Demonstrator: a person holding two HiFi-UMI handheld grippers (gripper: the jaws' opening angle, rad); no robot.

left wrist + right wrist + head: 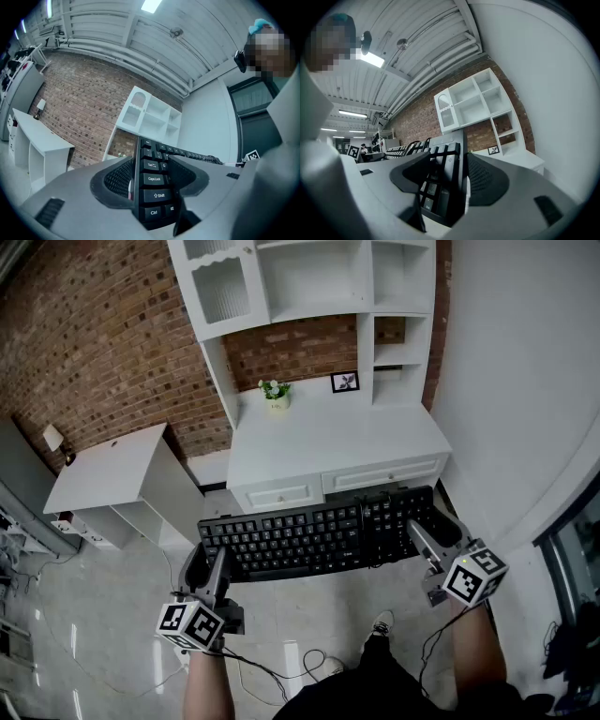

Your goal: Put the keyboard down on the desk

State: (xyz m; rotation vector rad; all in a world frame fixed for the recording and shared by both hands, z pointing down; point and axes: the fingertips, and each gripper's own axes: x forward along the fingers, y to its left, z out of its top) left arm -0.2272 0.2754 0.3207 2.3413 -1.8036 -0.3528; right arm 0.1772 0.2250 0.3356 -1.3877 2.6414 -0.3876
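Note:
A black keyboard [319, 535] hangs level in the air in front of the white desk [328, 442], just before its drawers. My left gripper [208, 563] is shut on the keyboard's left end. In the left gripper view the Ctrl and Shift keys [152, 180] sit between the two pads. My right gripper [433, 532] is shut on the right end, by the number pad. The right gripper view shows the keyboard's edge [440, 183] clamped between the jaws, with the desk [520, 159] beyond it.
On the desk's back edge stand a small potted plant [275, 395] and a picture frame [345, 382], under a white shelf hutch [309, 277]. A low white cabinet [112, 479] stands to the left. Cables [281, 667] lie on the floor near the person's shoe [380, 624].

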